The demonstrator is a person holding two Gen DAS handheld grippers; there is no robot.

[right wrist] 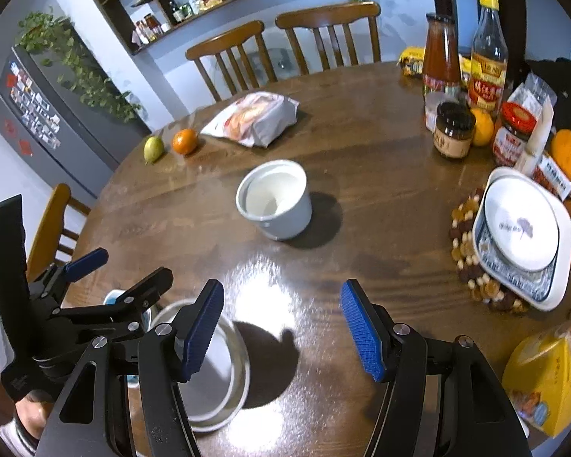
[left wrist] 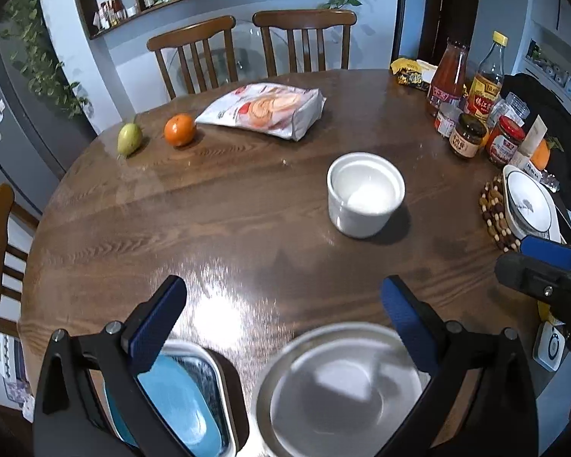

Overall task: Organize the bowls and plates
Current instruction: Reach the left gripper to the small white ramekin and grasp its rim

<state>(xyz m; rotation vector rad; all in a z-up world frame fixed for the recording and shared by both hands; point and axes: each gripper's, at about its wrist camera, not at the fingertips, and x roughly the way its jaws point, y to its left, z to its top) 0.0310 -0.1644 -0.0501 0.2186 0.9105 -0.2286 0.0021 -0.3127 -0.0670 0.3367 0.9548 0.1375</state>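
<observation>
Nearest in the left wrist view, the left gripper (left wrist: pixel 281 304) stands spread wide with nothing between its blue pads, hanging over a metal bowl (left wrist: pixel 338 392) and, left of it, a steel tray holding a blue dish (left wrist: pixel 179 396); both are blurred and cut off by the lower edge. The right wrist view shows that metal bowl (right wrist: pixel 217 377) only in part, behind the left finger of the right gripper (right wrist: pixel 281 323), whose jaws stand apart over bare wooden table (right wrist: pixel 361 205), gripping nothing; the blue dish is almost wholly hidden there behind the left gripper (right wrist: pixel 106 278). Farther out, near the table's middle, stand two nested white bowls (left wrist: pixel 365 194), seen in both views. At the table's right edge, a stack of white plates (right wrist: pixel 521 228) on a beaded trivet (right wrist: pixel 464 262) shows fully only from the right wrist; from the left it is partly cut off behind the right gripper (left wrist: pixel 544 262). Beyond lie a snack bag (left wrist: pixel 266 108), an orange (left wrist: pixel 179 129) and a pear (left wrist: pixel 129 139).
</observation>
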